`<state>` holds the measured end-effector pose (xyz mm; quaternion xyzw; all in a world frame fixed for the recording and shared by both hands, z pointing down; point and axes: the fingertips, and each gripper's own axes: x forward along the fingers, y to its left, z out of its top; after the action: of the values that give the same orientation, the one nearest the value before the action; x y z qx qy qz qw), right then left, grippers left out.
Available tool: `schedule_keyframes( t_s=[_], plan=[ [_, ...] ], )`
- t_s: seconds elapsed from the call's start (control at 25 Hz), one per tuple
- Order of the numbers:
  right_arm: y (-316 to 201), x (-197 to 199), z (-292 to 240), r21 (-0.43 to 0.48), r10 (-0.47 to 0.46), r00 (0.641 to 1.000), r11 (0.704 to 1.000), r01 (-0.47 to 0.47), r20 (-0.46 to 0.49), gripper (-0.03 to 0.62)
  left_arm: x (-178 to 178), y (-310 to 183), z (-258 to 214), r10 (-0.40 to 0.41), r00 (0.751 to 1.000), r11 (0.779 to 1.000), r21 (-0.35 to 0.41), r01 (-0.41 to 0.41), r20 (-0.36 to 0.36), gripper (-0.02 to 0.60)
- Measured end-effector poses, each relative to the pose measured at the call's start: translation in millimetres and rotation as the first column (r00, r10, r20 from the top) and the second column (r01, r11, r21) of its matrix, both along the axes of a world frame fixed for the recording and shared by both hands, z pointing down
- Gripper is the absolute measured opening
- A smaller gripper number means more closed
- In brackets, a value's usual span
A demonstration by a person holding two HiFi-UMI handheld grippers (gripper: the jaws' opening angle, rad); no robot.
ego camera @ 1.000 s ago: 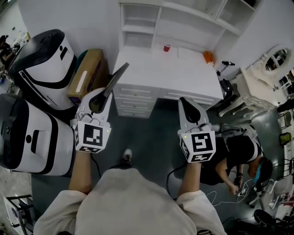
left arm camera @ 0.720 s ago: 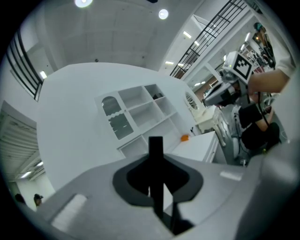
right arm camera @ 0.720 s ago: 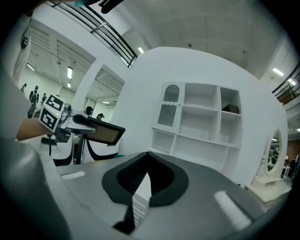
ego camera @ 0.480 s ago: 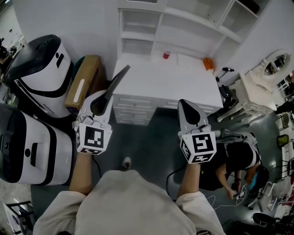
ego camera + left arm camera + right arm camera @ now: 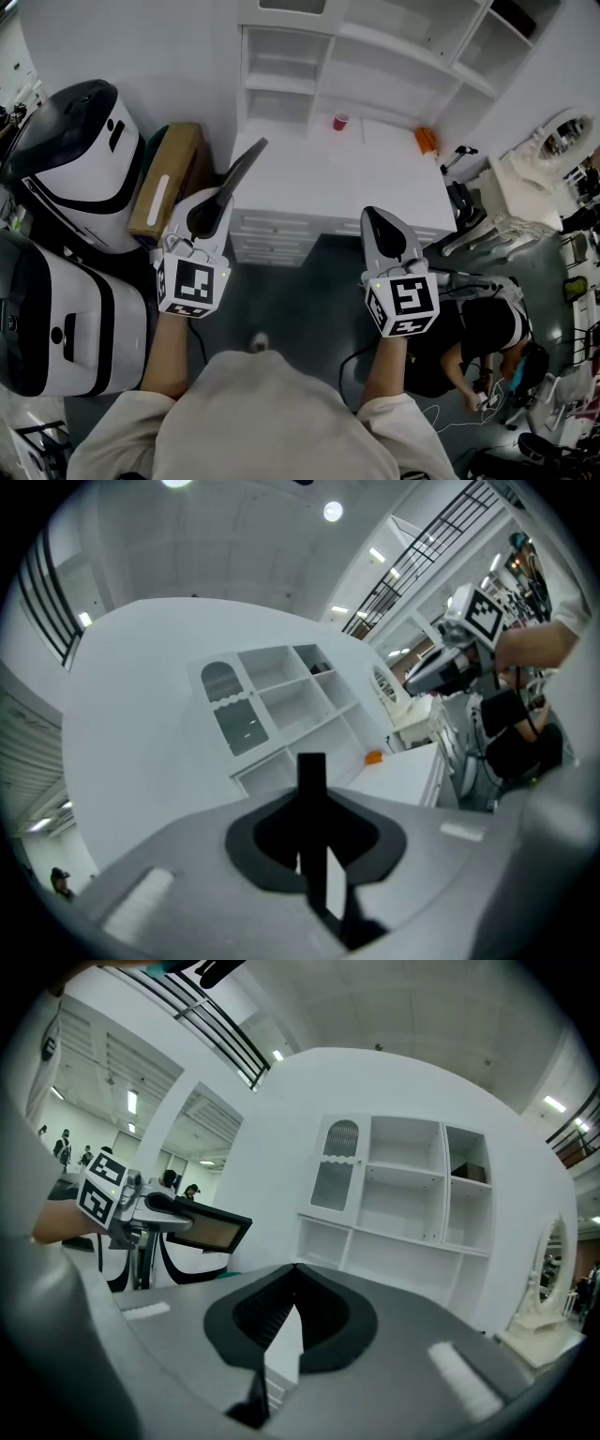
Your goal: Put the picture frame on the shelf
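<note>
Nearer the table (image 5: pixel 347 178) the frame (image 5: pixel 242 167) has been carried, clamped in left gripper (image 5: pixel 208 214); right gripper (image 5: pixel 380 220) is closed empty; shelf (image 5: pixel 281 84) is seen at 12 o'clock

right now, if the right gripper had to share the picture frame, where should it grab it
Probably the free far end of the picture frame, sticking out past the left gripper toward the desk. Bring the right gripper in from its own side, jaws straddling the thin edge: the frame is a flat slab clamped only at its near end.
</note>
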<state>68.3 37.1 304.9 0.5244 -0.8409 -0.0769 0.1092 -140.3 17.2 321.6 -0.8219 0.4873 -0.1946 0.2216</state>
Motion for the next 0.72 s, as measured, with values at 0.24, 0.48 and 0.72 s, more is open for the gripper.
schedule_keyframes(
  t_s=[0.24,0.48,0.72],
  plan=[
    [-30.9,-8.2,4.6,-0.011,0.022,1.000,1.000,-0.022,0.001,0.005,-7.0,-33.9,4.4,0.023,1.000,1.000,-0.001,-0.023,0.010,0.031],
    [-55.1,-8.9,9.9,-0.015,0.031,0.999,0.999,-0.030,0.013,0.005,-4.9,-62.2,9.3,0.040,0.999,0.999,-0.020,-0.040,-0.004,0.031],
    [-80.2,-0.2,8.9,-0.016,0.011,0.998,1.000,-0.010,0.062,0.005,5.1,-82.9,15.4,0.038,0.999,0.999,-0.032,-0.037,0.015,0.031]
  ],
)
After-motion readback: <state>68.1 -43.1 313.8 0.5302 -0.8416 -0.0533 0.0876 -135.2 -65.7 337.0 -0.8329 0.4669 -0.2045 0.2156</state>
